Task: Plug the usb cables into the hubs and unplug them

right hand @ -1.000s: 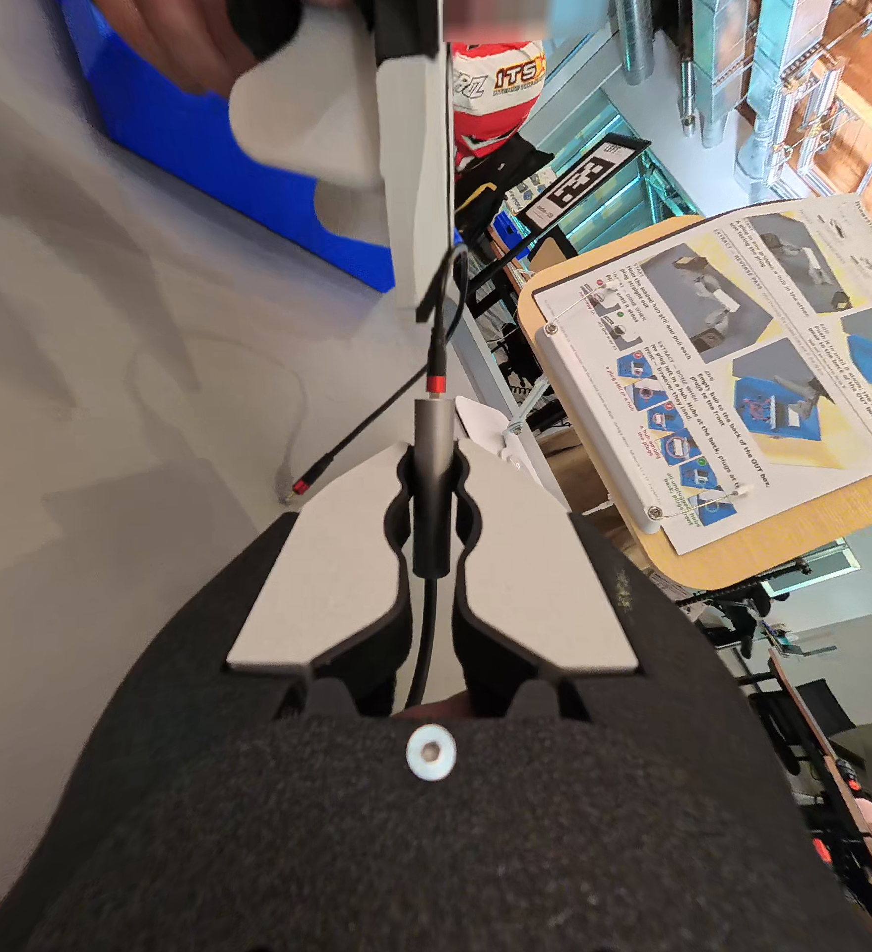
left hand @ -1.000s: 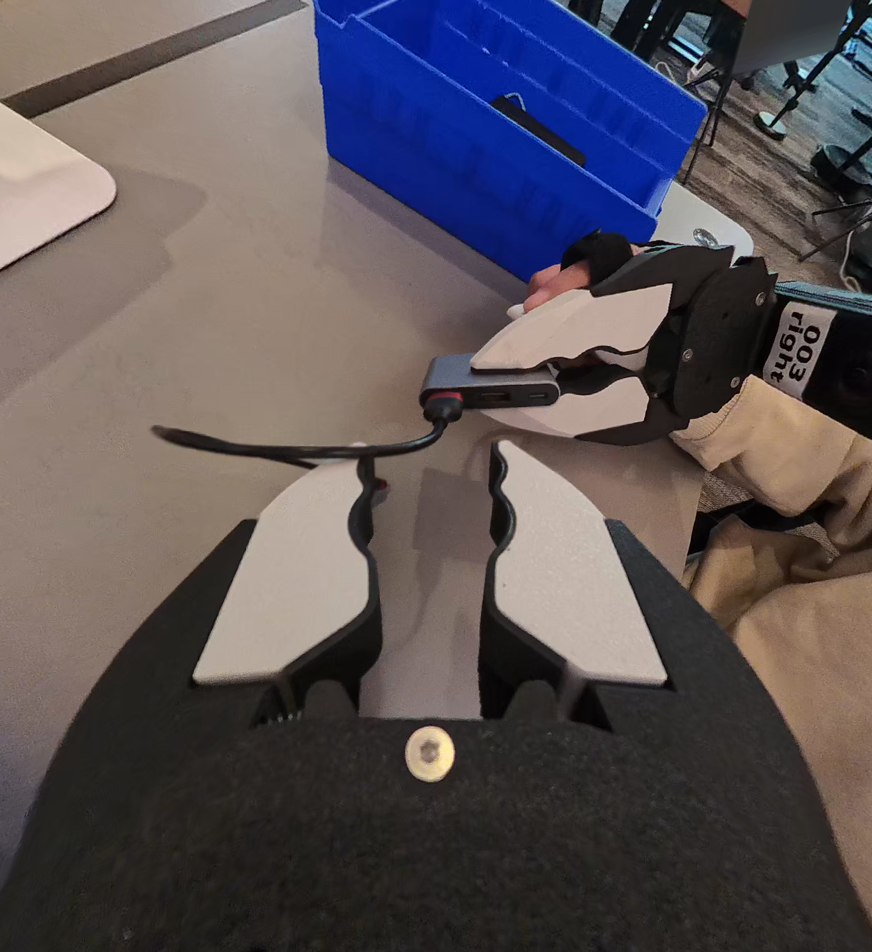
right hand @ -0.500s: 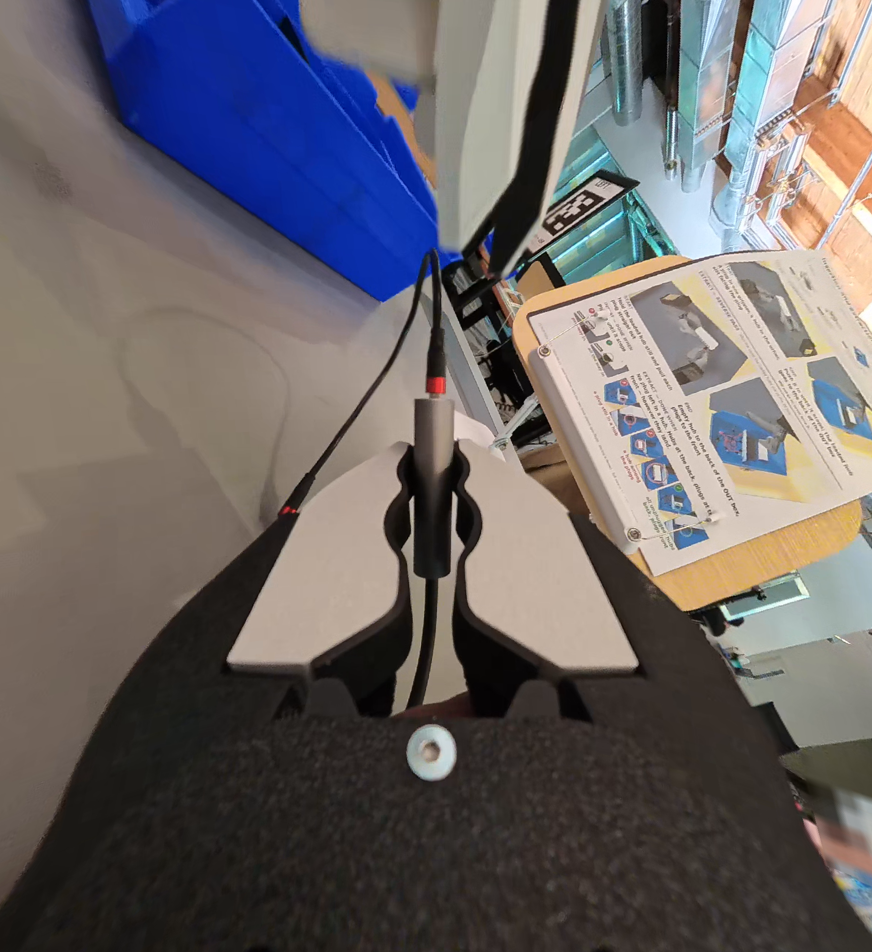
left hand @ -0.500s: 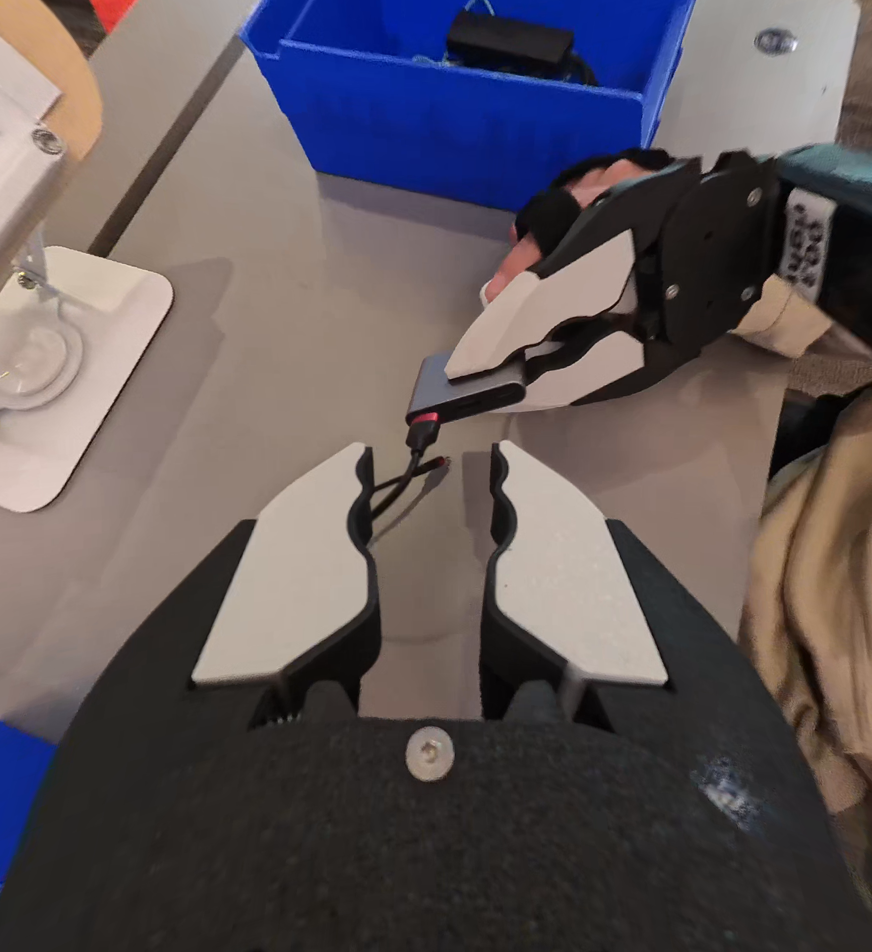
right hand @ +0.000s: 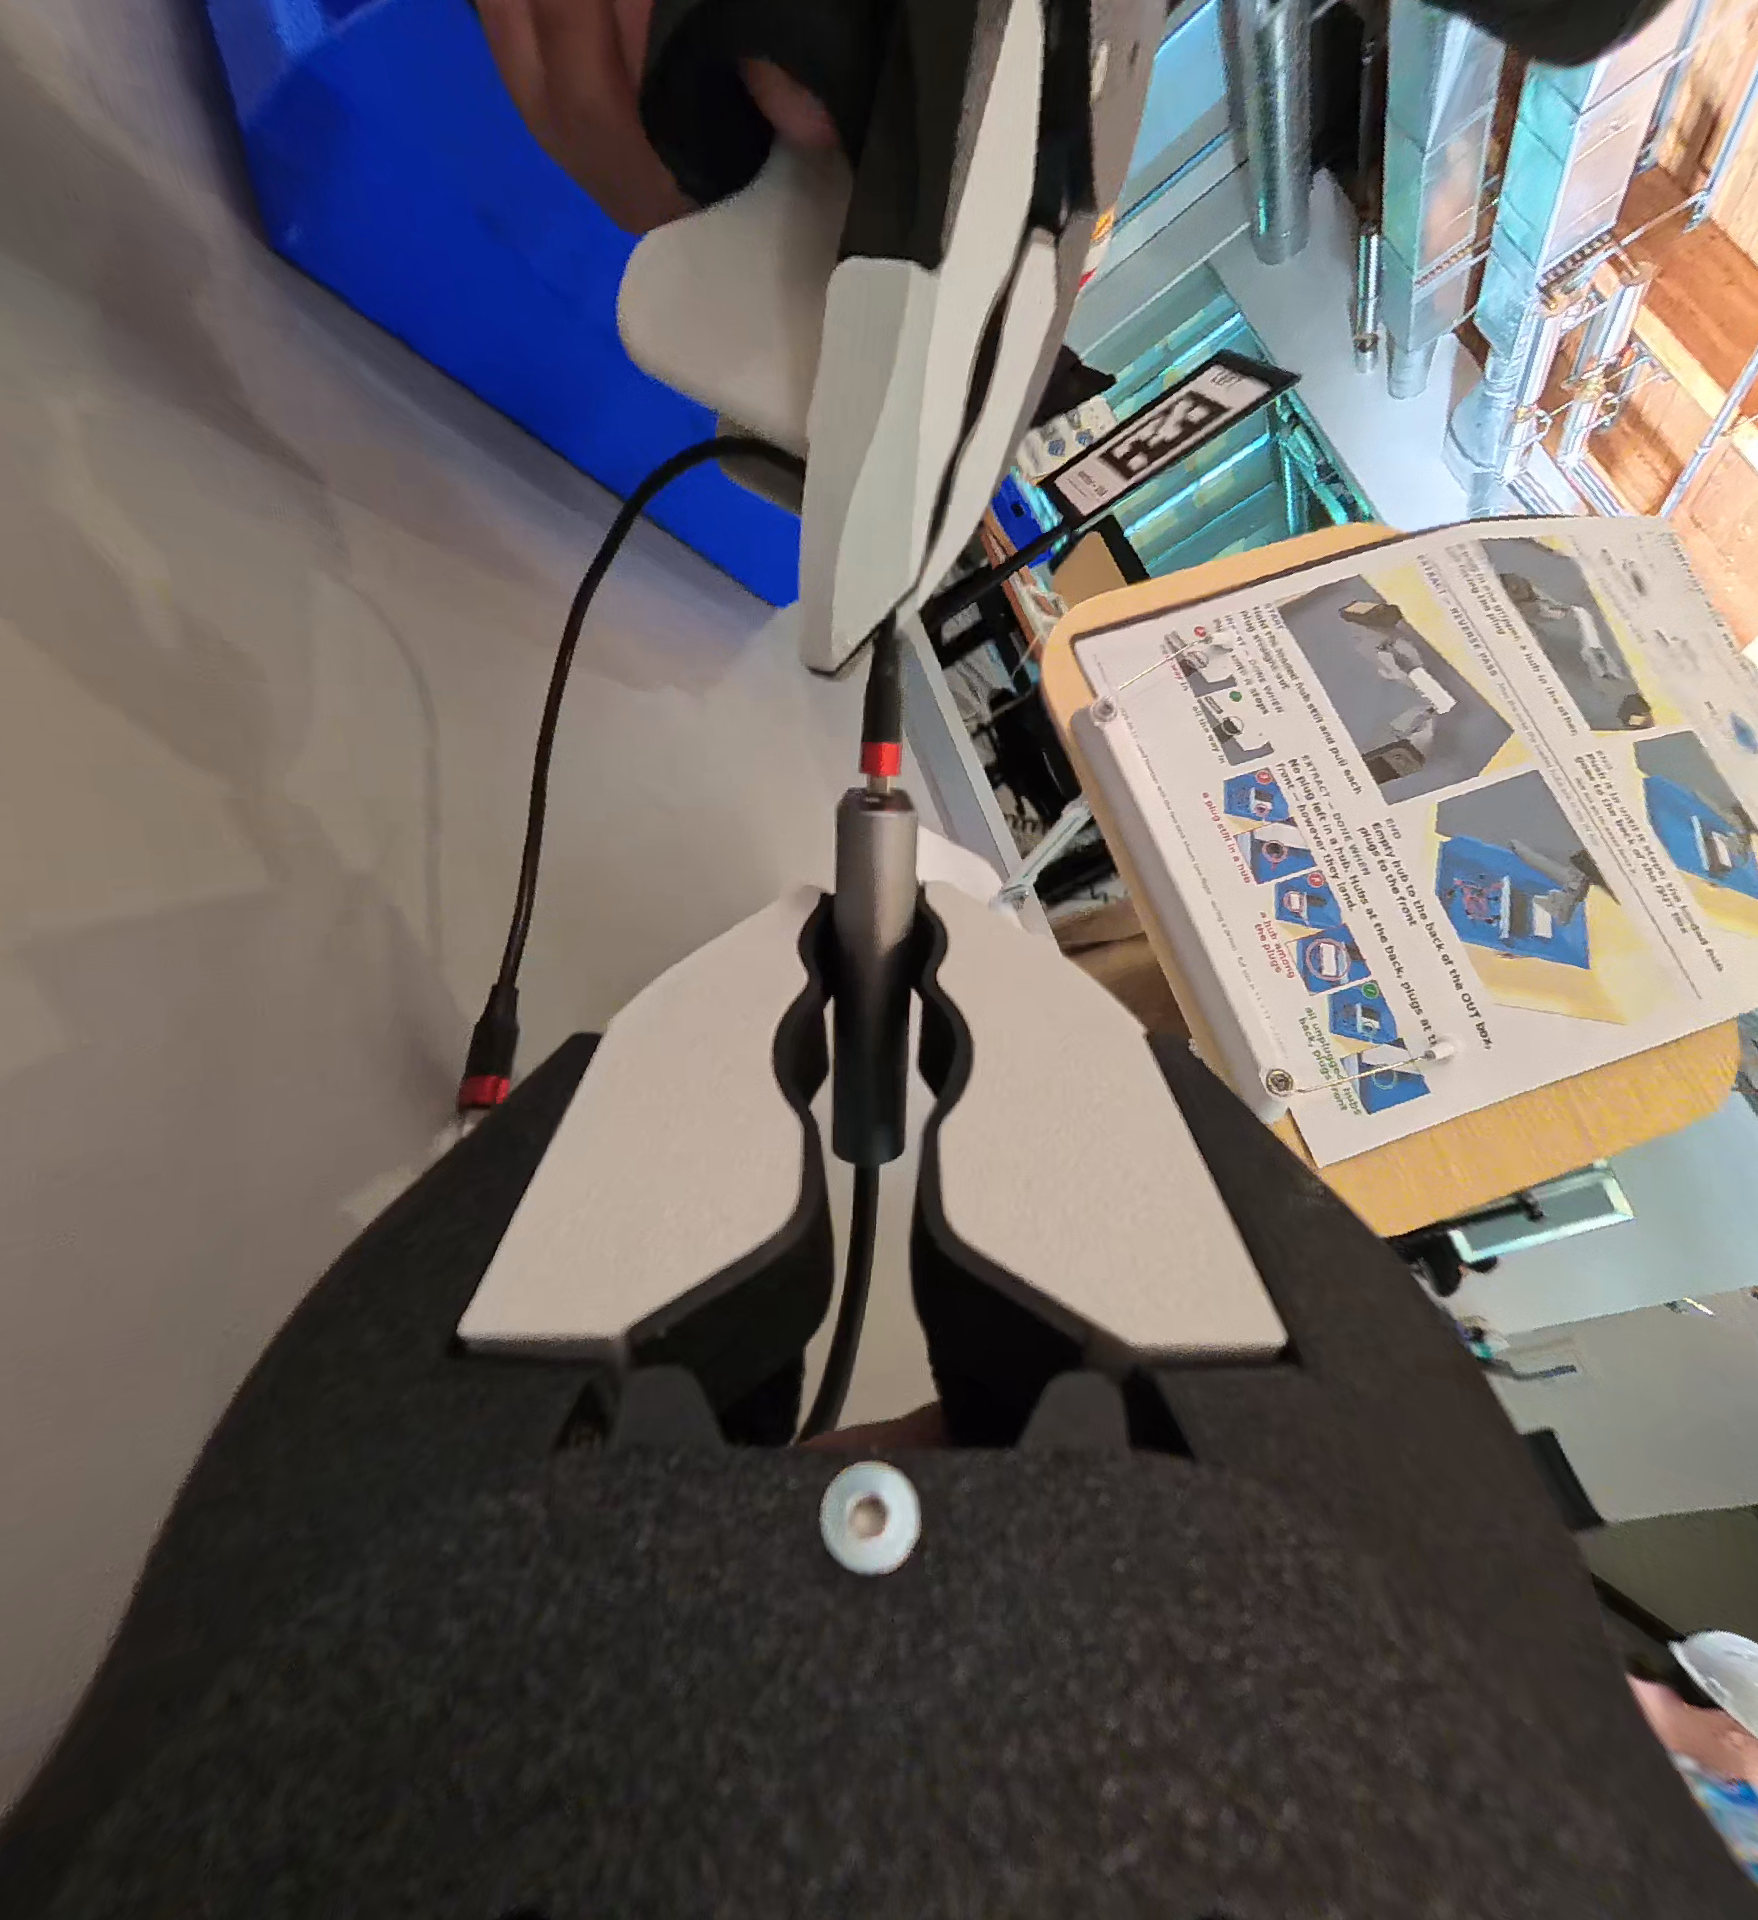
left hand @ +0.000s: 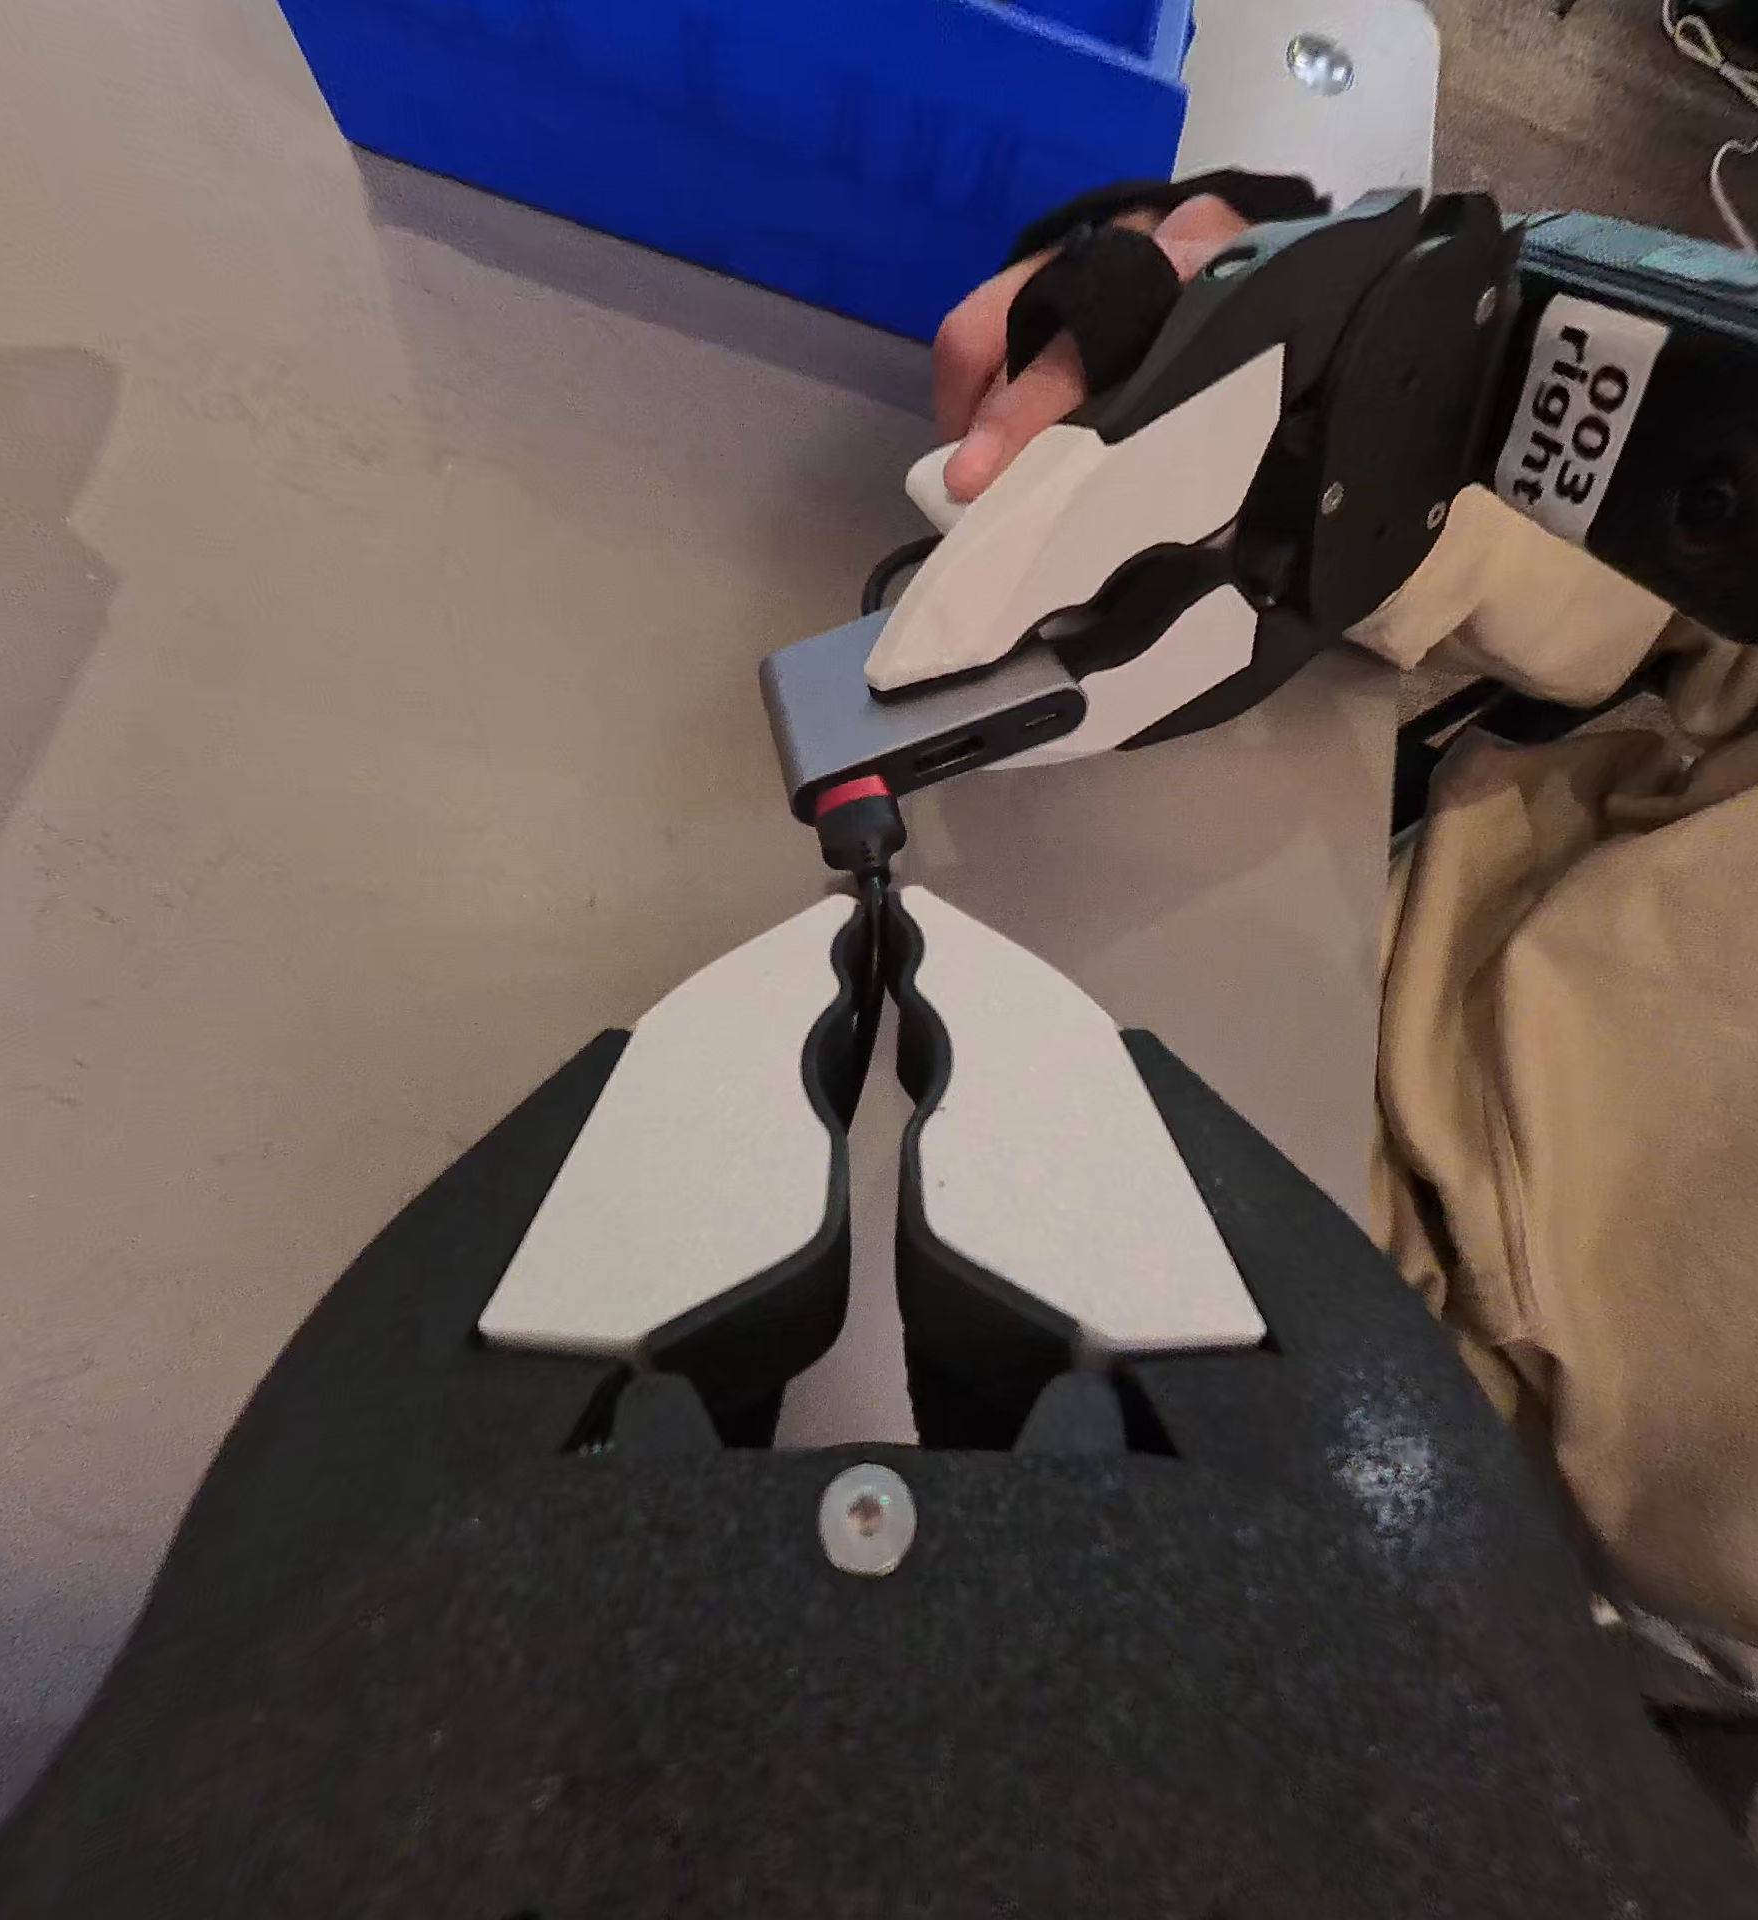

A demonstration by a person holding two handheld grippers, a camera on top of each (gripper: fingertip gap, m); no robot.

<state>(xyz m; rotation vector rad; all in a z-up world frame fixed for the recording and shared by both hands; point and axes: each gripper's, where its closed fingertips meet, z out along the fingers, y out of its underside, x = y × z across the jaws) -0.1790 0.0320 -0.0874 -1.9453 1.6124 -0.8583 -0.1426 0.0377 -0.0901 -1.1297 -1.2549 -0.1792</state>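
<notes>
Grey metal hub [left hand: 854, 696], mid-frame, pinched in our right gripper [left hand: 1010, 675]; our left gripper [left hand: 880, 914] clamps its thin black red-collared cable [left hand: 859, 821].

Two handheld two-finger grippers with white finger plates and black bodies are counted: the left gripper [left hand: 872, 914] and the right gripper [left hand: 968, 675]. One flat grey metal USB hub [left hand: 844, 707] is seen. One thin black cable [right hand: 553, 727] is counted, with two red-collared plugs [left hand: 857, 810] [right hand: 488, 1070] on it. One blue plastic bin [left hand: 750, 135] is seen, and one wooden board carrying a printed instruction sheet [right hand: 1457, 831].
</notes>
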